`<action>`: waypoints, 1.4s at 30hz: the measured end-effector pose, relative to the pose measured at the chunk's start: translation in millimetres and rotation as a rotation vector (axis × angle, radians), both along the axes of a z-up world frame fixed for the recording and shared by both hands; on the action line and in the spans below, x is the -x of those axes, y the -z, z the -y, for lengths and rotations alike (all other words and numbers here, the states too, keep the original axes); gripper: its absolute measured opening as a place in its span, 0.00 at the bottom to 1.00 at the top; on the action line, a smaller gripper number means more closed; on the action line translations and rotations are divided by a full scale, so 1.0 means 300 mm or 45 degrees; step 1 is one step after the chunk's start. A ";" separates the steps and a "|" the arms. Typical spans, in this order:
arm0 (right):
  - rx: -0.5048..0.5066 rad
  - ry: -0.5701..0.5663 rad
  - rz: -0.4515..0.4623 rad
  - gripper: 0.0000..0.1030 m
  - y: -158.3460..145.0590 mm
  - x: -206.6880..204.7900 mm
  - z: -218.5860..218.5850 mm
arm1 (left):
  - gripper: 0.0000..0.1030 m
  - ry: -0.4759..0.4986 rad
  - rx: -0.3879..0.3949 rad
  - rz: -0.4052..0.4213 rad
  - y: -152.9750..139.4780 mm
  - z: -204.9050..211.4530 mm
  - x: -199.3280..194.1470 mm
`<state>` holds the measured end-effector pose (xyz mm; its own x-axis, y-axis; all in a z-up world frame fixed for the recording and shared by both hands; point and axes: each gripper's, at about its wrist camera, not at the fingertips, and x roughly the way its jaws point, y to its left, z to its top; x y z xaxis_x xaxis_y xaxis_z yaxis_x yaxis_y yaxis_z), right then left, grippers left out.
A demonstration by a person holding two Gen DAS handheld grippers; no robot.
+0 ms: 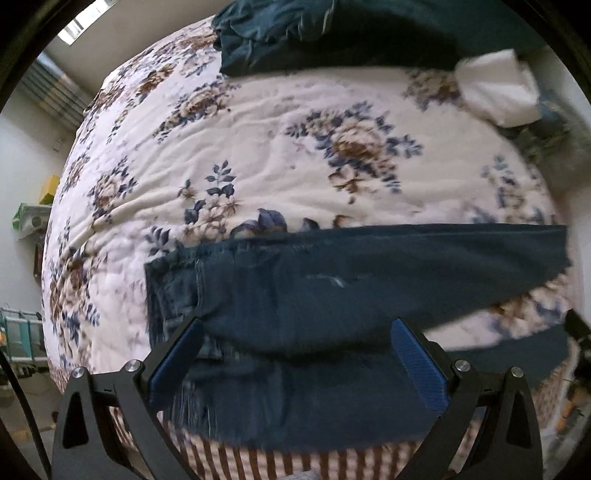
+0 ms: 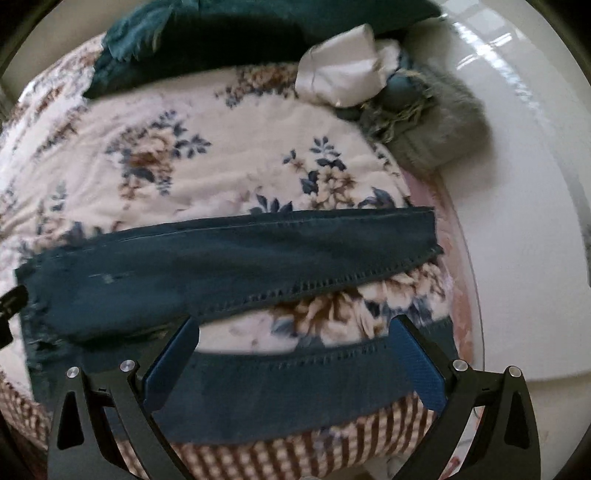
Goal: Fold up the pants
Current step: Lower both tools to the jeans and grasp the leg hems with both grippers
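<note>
Dark blue jeans (image 1: 332, 291) lie spread on a floral bedspread (image 1: 280, 140) near the bed's front edge. One leg runs to the right; the second leg lies nearer the edge. My left gripper (image 1: 295, 343) is open above the waist and seat part, fingers apart with cloth between them. In the right wrist view the far leg (image 2: 236, 266) lies across the bed and the near leg (image 2: 295, 391) lies by the edge. My right gripper (image 2: 295, 339) is open over the near leg. The left gripper shows at that view's left edge (image 2: 11, 299).
A dark teal blanket (image 1: 332, 33) is heaped at the bed's far side. White cloth (image 2: 343, 74) and a grey fringed throw (image 2: 432, 122) sit at the far right. A checked sheet (image 2: 295, 454) hangs over the front edge. White floor (image 2: 517, 221) lies right of the bed.
</note>
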<state>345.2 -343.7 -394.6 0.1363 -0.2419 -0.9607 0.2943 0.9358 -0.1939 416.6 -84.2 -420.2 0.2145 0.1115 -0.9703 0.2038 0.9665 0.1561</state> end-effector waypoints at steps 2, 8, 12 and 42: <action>0.020 -0.023 -0.027 1.00 0.083 -0.032 0.052 | 1.00 0.012 -0.043 -0.003 0.084 0.015 -0.060; 0.051 -0.192 -0.266 1.00 0.411 -0.187 0.229 | 1.00 0.037 -0.285 -0.022 0.318 0.049 -0.206; 0.088 -0.307 -0.370 1.00 0.545 -0.261 0.305 | 1.00 0.093 -0.287 -0.104 0.434 0.098 -0.263; -0.100 -0.572 -0.355 0.10 0.569 -0.352 0.175 | 0.07 0.418 0.069 -0.115 0.412 0.228 -0.262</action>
